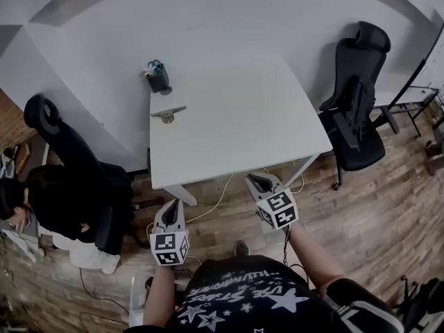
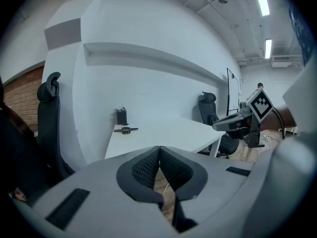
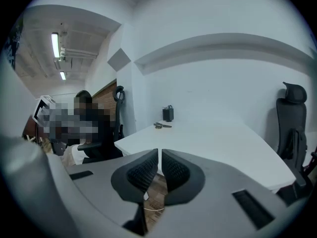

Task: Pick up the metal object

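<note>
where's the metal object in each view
Head view: metal object on the table, near its far left corner.
Left gripper view: metal object left of centre.
Right gripper view: metal object near centre.
Shared landmark: pen holder just behind it.

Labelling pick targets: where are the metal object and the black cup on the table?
metal object (image 1: 168,112), head view, on its flat bar.
black cup (image 1: 159,83), head view, on its dark side wall.
</note>
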